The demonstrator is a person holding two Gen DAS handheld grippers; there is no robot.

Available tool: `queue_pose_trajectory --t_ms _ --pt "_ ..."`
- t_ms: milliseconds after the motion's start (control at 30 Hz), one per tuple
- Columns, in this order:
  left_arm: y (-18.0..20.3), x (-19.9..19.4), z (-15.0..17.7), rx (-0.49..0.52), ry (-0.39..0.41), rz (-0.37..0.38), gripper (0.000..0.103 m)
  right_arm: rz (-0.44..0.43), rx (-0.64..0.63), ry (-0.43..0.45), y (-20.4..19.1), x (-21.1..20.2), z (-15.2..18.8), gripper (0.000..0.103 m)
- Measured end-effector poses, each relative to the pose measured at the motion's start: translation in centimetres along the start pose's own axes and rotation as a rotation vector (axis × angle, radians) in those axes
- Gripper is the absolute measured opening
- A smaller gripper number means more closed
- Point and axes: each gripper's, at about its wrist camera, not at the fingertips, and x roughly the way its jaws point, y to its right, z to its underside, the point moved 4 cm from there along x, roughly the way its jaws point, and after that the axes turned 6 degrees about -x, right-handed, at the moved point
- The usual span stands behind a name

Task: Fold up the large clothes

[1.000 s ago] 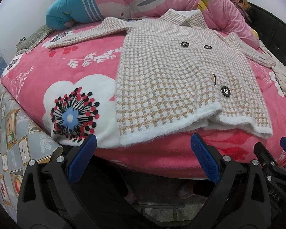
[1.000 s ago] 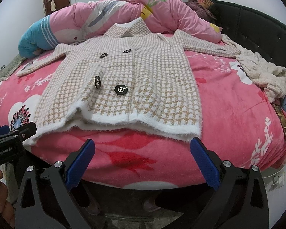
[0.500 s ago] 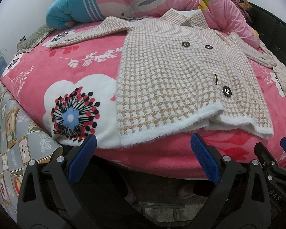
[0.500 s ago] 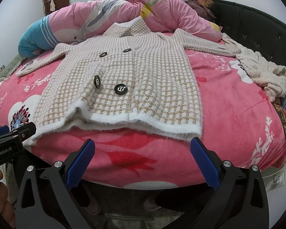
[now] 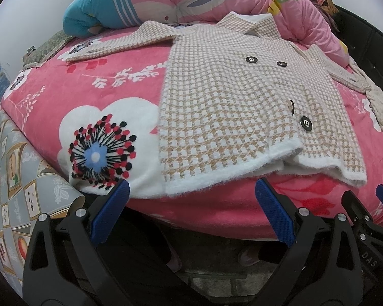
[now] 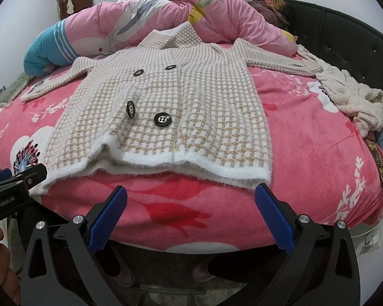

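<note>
A beige and white houndstooth coat point(image 5: 229, 102) with black buttons lies flat, face up, on the pink floral bed point(image 5: 89, 97), sleeves spread to both sides, white fuzzy hem toward me. It also shows in the right wrist view point(image 6: 178, 107). My left gripper point(image 5: 191, 209) is open and empty, just short of the hem's left corner at the bed's near edge. My right gripper point(image 6: 191, 209) is open and empty, just below the hem's right part. The left gripper's side point(image 6: 12, 186) shows at the right wrist view's left edge.
A rolled pink and blue quilt point(image 6: 140, 25) lies behind the coat. A cream knitted garment point(image 6: 352, 97) is heaped at the bed's right side by the dark headboard point(image 6: 357, 38). Patterned grey floor point(image 5: 7, 191) lies left of the bed.
Both grippers have crept slightly closer to the coat's hem. The jaws stay open and the coat has not moved.
</note>
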Motion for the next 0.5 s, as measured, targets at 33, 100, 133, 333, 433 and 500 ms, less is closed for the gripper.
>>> queue_pose_trajectory --t_ms 33,100,133,333,433,500 --pt "-0.01 0.0 -0.02 0.0 0.0 0.0 0.095 0.001 -0.001 0.0 -0.02 0.01 -0.04 0.097" --pt "-0.05 0.04 -0.1 -0.001 0.0 0.0 0.095 0.006 -0.004 -0.001 -0.13 0.02 -0.11 0.097" --pt "-0.02 0.03 -0.07 -0.001 0.0 0.0 0.095 0.007 -0.005 -0.002 -0.16 0.03 -0.14 0.097" --pt "0.0 0.08 -0.22 -0.001 0.0 -0.001 0.095 0.013 -0.008 0.0 -0.12 0.06 -0.3 0.097" --pt "0.02 0.07 -0.28 0.002 0.0 -0.003 0.095 0.016 -0.006 0.001 0.03 0.1 -0.37 0.097" --pt "0.19 0.09 -0.45 0.006 0.001 -0.005 0.095 0.019 -0.005 0.0 0.13 0.16 -0.39 0.097"
